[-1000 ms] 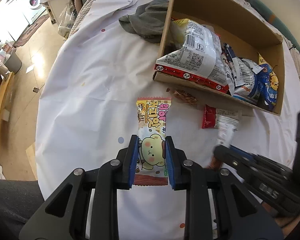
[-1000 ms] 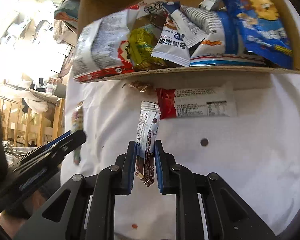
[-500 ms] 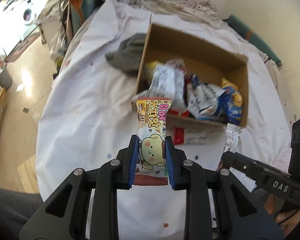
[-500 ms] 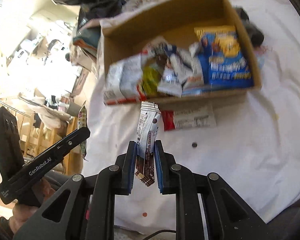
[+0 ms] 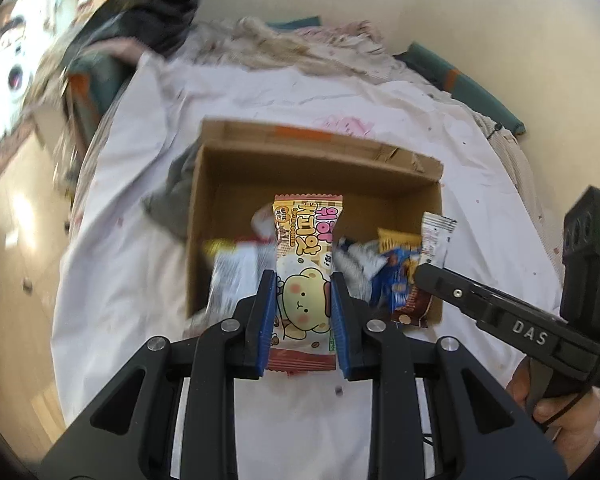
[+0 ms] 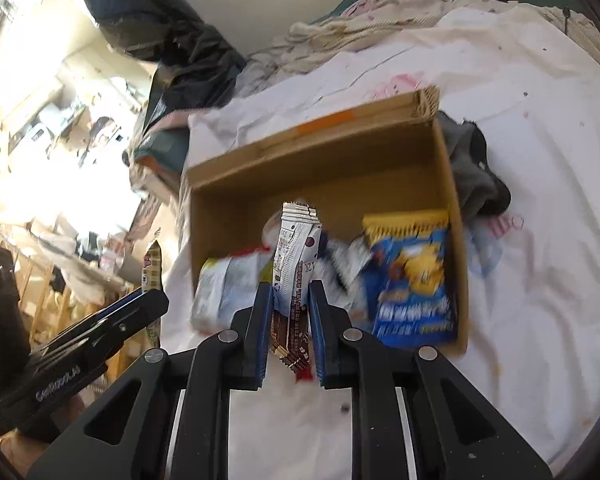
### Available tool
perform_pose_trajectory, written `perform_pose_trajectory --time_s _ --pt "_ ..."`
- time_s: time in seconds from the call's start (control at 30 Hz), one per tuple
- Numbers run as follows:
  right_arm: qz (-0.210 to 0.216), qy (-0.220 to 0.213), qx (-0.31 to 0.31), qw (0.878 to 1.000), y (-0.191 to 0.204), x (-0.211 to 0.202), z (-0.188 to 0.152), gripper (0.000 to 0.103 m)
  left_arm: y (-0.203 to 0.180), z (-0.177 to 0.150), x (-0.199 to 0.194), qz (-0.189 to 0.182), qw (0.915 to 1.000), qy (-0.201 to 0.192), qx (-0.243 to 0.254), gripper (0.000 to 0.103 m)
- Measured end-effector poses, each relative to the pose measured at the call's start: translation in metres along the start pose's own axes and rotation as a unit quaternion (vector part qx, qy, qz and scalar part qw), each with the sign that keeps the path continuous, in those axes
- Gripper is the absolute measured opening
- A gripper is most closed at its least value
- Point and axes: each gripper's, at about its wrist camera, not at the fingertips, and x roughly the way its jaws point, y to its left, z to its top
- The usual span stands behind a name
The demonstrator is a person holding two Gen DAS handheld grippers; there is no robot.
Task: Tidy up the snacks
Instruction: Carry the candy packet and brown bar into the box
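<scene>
My left gripper (image 5: 303, 280) is shut on a yellow bear cookie packet (image 5: 305, 280), held flat above the near wall of the open cardboard box (image 5: 320, 152). My right gripper (image 6: 289, 290) is shut on a white and brown snack stick (image 6: 294, 264), which stands upright over the same box (image 6: 320, 160). Inside the box lie several packets, among them a blue and yellow bag (image 6: 412, 280) and a white bag (image 6: 228, 292). The right gripper (image 5: 432, 272) shows at the right of the left wrist view, and the left gripper (image 6: 148, 300) at the left of the right wrist view.
The box stands on a white spotted cloth (image 5: 140, 240) over a table. A grey rag (image 5: 172, 200) lies against the box's side. Crumpled blankets and dark clothes (image 6: 172, 40) pile up at the far edge. Wooden floor (image 5: 12, 240) drops away on the left.
Both grippers rose and moved forward with their snacks, from above the cloth in front of the box to over the box. The red packet by the box's front is out of sight.
</scene>
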Motion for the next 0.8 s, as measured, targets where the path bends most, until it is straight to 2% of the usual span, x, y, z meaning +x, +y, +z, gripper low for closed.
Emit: perform_pose_trajectory --time_s 0.07,0.17,0.23,0.33,0.8 --pt "-0.004 0.000 0.012 1.000 -0.012 0.011 -0.001 0.019 -0.006 -0.002 0.020 0.000 0.9994 0.000 0.033 0.022" --pt "-0.025 0.015 0.022 0.999 -0.025 0.027 -0.009 0.019 0.005 -0.014 0.048 -0.011 0.9995 0.031 -0.003 0.022" --pt "-0.022 0.022 0.016 0.999 -0.025 0.032 -0.009 0.019 0.006 -0.018 0.057 -0.006 0.9990 0.042 -0.016 0.022" --pt "-0.027 0.023 -0.010 0.999 -0.020 0.035 -0.008 0.019 -0.002 -0.021 0.062 0.006 0.9989 0.042 0.018 0.022" --pt "-0.021 0.031 -0.006 0.999 -0.017 0.044 -0.009 0.020 -0.002 -0.020 0.063 0.007 0.9992 0.037 0.013 0.023"
